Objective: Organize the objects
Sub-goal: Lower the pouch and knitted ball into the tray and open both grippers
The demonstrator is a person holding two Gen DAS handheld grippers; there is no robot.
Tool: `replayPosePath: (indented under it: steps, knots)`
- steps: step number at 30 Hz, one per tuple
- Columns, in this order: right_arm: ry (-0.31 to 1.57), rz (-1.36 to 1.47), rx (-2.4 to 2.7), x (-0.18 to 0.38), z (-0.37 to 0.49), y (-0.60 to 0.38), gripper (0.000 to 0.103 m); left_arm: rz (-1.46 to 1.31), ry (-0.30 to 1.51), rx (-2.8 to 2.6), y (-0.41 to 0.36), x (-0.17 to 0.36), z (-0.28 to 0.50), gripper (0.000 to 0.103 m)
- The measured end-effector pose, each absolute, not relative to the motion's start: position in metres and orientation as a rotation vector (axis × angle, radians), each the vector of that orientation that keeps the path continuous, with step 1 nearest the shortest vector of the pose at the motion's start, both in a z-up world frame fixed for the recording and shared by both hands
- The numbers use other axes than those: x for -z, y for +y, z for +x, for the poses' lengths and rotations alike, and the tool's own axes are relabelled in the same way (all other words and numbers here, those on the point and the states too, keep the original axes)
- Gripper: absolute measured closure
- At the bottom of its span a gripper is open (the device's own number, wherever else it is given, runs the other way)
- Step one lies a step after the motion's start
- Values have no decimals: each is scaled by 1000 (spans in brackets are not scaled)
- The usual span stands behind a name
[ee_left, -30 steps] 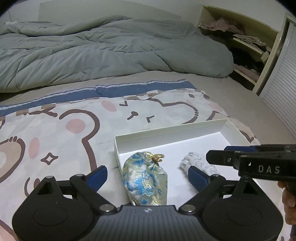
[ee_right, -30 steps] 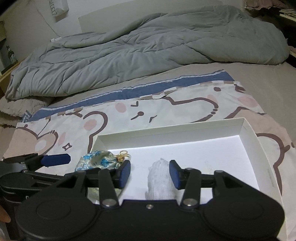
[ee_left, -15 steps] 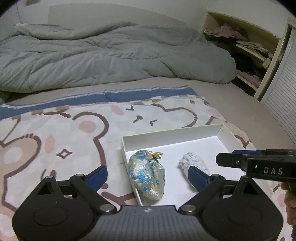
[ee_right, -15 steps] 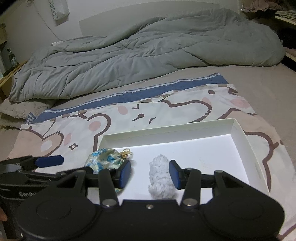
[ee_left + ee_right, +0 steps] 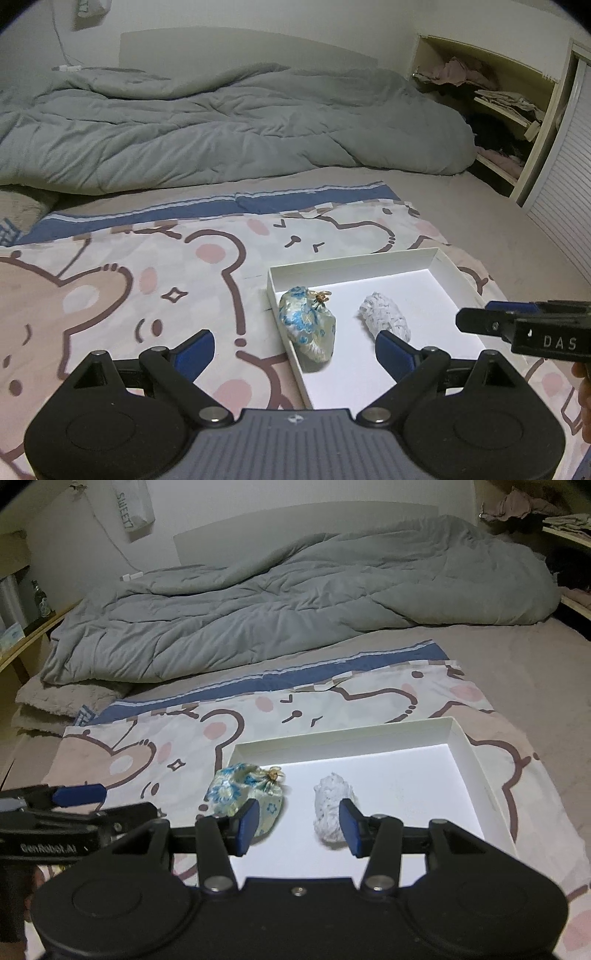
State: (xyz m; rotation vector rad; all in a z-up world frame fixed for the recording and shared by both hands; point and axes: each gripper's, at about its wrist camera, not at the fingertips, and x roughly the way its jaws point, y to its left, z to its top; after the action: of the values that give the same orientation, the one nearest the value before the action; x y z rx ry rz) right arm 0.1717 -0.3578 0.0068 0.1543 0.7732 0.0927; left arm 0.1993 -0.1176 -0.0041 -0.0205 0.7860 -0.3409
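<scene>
Two things are lying in the white box point(image 5: 458, 275) on the bed: a brocade pouch point(image 5: 308, 326) and a white bundle point(image 5: 332, 808). Both the left gripper point(image 5: 295, 349) and right gripper point(image 5: 297, 821) are hovering with jaws spread, empty. Sorting looks finished, or another item needs finding.

Black left gripper point(image 5: 295, 352), blue pads point(image 5: 194, 349), silver screws.

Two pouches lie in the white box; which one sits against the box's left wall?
The blue floral pouch, tied with a gold cord, lies against the white box's left wall; the white pouch lies mid-floor.
</scene>
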Motion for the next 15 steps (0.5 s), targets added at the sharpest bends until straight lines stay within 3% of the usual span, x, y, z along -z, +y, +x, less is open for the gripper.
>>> replayPosePath:
  steps: [15]
  knots:
    - [757,103,-93,-15,114,-350,40,11,783,318,-105,-13,146,7]
